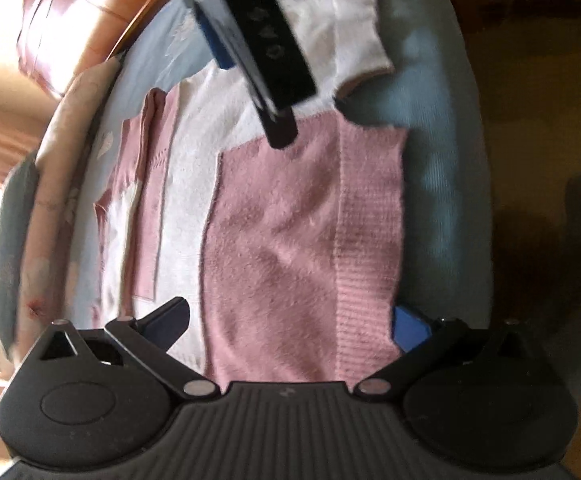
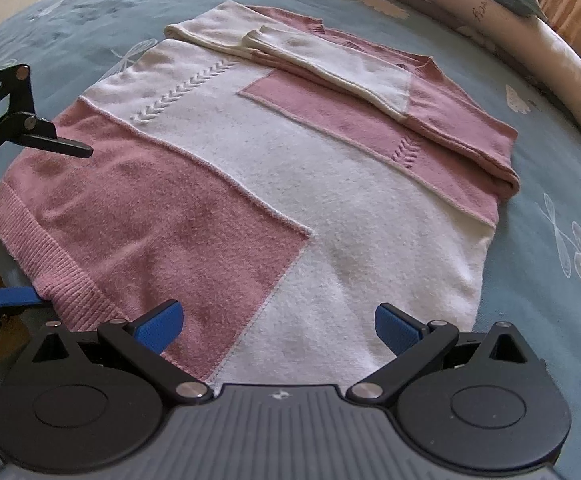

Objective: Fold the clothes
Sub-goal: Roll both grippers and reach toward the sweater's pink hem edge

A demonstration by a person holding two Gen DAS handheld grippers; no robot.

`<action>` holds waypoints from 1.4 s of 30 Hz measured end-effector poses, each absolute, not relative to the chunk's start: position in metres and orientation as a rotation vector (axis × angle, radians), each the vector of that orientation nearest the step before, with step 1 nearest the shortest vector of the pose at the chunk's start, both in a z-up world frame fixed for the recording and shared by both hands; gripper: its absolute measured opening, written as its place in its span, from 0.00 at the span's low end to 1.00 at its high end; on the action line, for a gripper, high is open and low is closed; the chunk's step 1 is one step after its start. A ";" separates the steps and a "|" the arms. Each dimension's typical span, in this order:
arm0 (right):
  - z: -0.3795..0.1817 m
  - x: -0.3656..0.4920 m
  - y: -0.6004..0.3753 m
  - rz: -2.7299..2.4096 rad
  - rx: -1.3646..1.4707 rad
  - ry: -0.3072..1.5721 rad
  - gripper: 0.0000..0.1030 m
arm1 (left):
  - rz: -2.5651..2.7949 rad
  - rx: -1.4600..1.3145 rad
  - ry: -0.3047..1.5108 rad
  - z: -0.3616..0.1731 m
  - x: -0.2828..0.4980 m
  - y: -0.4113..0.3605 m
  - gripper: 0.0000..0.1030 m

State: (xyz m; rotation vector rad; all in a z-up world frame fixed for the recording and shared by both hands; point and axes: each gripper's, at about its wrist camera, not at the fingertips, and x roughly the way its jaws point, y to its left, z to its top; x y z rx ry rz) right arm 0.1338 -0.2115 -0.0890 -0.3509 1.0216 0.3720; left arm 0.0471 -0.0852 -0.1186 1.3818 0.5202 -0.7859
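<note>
The pink and white sweater [image 2: 274,184] lies flat on the blue bed [image 2: 550,320], right under both wide-open grippers, the left one [image 1: 290,320] at its ribbed hem and the right one [image 2: 278,324] over its side.

Sweater [image 2: 274,184]: pink and white blocks, split by raised seams; pink ribbed hem; a braided knit line runs through the white panel (a shorter one sits in the pink). Folded sleeve [image 2: 330,68]: white. Bedspread [image 2: 550,280]: blue-grey with pale flower and butterfly prints. Pillow [image 2: 562,60]: cream, faint floral. Pads [image 2: 158,326]: blue, on black frames.
</note>
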 end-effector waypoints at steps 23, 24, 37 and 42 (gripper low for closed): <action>-0.110 0.078 -0.121 0.743 -0.843 0.766 0.88 | -0.658 1.342 0.532 -0.094 0.074 -0.072 1.00; -0.111 0.078 -0.120 0.736 -0.867 0.750 0.86 | -0.662 1.341 0.536 -0.094 0.073 -0.073 1.00; -0.103 0.092 -0.122 0.617 -0.893 0.720 0.73 | -0.732 1.297 0.627 -0.110 0.080 -0.082 0.61; -0.109 0.089 -0.128 0.580 -0.889 0.772 0.74 | -0.744 1.223 0.696 -0.102 0.080 -0.078 0.17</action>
